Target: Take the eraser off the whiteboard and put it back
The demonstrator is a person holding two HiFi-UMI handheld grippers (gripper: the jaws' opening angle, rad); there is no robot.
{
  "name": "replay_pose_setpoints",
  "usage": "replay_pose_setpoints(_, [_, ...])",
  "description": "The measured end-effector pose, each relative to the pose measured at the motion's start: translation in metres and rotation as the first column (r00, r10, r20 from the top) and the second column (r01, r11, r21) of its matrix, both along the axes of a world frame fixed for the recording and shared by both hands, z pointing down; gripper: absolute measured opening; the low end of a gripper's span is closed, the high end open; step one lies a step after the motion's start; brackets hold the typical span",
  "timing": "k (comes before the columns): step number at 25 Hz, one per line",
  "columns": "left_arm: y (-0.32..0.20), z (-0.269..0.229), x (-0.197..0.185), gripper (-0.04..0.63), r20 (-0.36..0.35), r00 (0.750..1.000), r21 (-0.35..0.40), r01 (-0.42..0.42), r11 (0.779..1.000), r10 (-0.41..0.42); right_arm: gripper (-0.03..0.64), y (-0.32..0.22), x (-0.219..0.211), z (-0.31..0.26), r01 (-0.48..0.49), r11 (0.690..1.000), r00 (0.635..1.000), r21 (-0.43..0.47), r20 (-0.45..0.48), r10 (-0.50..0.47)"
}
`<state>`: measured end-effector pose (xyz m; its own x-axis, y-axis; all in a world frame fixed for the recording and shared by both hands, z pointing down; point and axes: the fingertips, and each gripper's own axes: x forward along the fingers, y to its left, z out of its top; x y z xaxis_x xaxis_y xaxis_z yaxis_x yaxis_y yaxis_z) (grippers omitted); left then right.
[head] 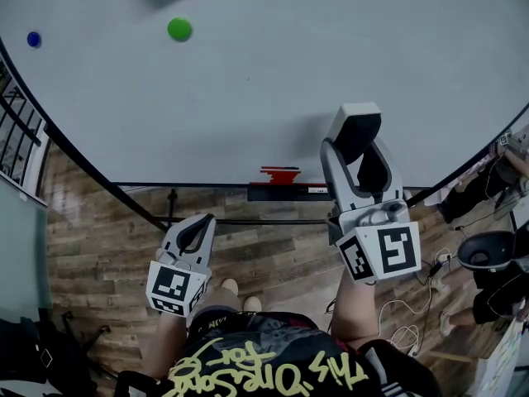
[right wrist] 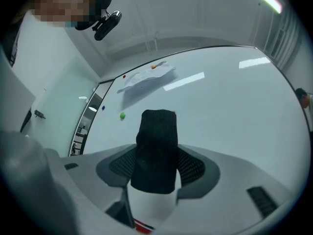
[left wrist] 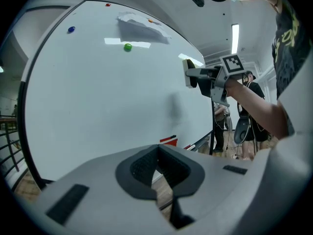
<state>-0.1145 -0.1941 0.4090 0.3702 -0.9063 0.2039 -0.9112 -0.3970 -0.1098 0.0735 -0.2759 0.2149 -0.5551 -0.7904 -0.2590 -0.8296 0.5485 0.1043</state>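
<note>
You held the eraser (right wrist: pixel 156 151) clamped between the jaws of the right gripper (head: pixel 357 145), raised close to the whiteboard (head: pixel 248 98), evidently placed for reseating it there. It showed black felt on a white body. Your left gripper (head: pixel 194 234) hung low, jaws together on nothing, clear of the work.

Cool, even brightness — fisheye corners (dark)

One whiteboard (head: pixel 264 98), one eraser (right wrist: pixel 156 151), one sheet (left wrist: pixel 142 27), one tray (head: pixel 285 192). Two tongs: left tongs (head: pixel 198 223), right tongs (head: pixel 357 139). Four magnets: green magnet (head: pixel 179 29), blue magnet (head: pixel 33 39), red magnet (left wrist: pixel 107 5), orange magnet (left wrist: pixel 150 20).
</note>
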Motion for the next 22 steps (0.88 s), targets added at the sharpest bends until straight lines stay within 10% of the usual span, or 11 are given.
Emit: replay_pose_setpoints(22, [0.007,0.004,-0.015,0.008,-0.013,0.999,-0.018,0.052,0.998,-0.053,0.239,-0.04,-0.002,0.003,-0.052,0.999,0.998,-0.012,-0.022,0.052])
